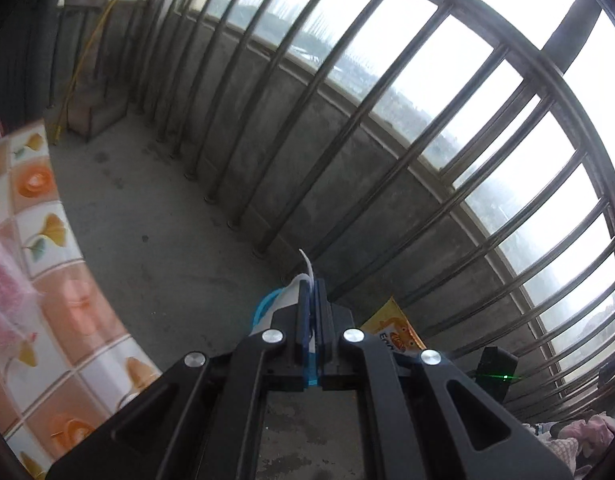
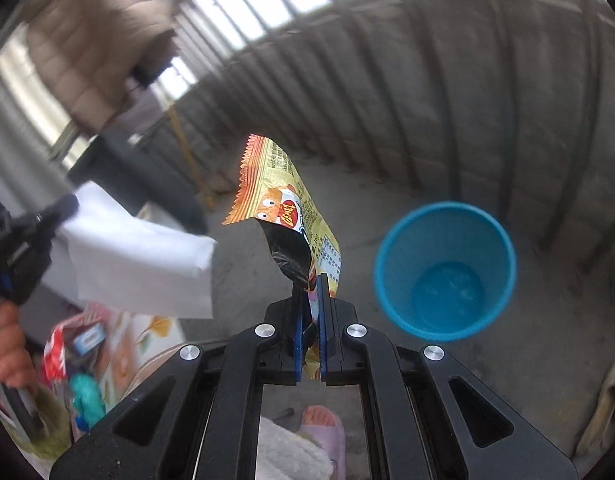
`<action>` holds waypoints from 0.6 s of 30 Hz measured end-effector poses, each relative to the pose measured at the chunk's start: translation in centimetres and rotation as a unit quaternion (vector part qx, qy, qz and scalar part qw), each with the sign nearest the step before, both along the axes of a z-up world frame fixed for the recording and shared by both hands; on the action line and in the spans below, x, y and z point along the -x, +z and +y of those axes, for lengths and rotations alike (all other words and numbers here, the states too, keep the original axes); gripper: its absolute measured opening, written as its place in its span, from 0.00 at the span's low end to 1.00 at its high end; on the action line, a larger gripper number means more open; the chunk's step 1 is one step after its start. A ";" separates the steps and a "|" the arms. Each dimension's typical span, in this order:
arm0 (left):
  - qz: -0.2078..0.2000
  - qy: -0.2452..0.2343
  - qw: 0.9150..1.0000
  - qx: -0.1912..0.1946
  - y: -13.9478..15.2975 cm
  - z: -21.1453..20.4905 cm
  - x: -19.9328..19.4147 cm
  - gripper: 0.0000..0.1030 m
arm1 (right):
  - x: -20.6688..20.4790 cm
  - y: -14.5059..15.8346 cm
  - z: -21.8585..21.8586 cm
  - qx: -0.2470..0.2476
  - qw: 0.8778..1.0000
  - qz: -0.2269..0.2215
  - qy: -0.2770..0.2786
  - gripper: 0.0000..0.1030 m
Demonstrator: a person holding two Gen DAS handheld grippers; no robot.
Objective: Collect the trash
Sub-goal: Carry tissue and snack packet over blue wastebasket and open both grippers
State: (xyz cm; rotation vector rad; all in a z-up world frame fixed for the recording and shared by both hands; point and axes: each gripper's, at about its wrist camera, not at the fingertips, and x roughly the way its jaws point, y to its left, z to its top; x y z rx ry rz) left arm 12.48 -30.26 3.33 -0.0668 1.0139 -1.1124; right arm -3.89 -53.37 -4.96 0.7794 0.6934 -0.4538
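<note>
Right hand-held gripper (image 2: 312, 280) is pinching a yellow snack wrapper (image 2: 291, 208) just beside the empty blue bin (image 2: 391, 280) on the floor; left hand-held gripper (image 1: 313, 286) is clamped on a white paper sheet (image 2: 139, 268).

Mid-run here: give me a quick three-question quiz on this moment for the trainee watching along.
1. What does the right gripper hold?
2. True or false: the blue bin on the concrete floor already has trash in it.
3. The left gripper is shut on: A) white paper B) a bottle C) nothing.

Key:
1. An orange and yellow snack wrapper, pinched at its lower end.
2. False; its bottom shows bare.
3. A, the white paper.
</note>
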 end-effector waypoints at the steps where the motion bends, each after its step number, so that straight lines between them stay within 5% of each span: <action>1: 0.009 -0.008 1.000 -0.012 -1.5 -2.3 -0.1 0.01 | 0.2 -0.7 -1.0 -0.011 1.000 0.005 -0.011 0.04; 7: 0.059 -0.053 0.995 -0.066 -8.6 -14.1 0.0 0.01 | 0.3 -5.2 -6.9 -0.069 0.995 0.034 -0.063 0.04; 13: 0.065 -0.061 0.989 -0.121 -14.6 -21.6 0.4 0.03 | -0.5 -10.5 -11.9 -0.103 0.988 0.066 -0.097 0.09; 15: 0.078 -0.062 0.985 -0.143 -17.0 -23.6 0.2 0.16 | -0.4 -12.8 -13.1 -0.119 0.985 0.080 -0.101 0.14; 17: 0.084 -0.051 0.981 -0.166 -18.5 -23.9 0.0 0.42 | -0.6 -14.9 -14.2 -0.128 0.980 0.106 -0.111 0.36; 18: 0.086 -0.039 0.981 -0.172 -19.0 -24.0 -0.2 0.44 | -0.4 -15.7 -14.5 -0.127 0.977 0.122 -0.122 0.45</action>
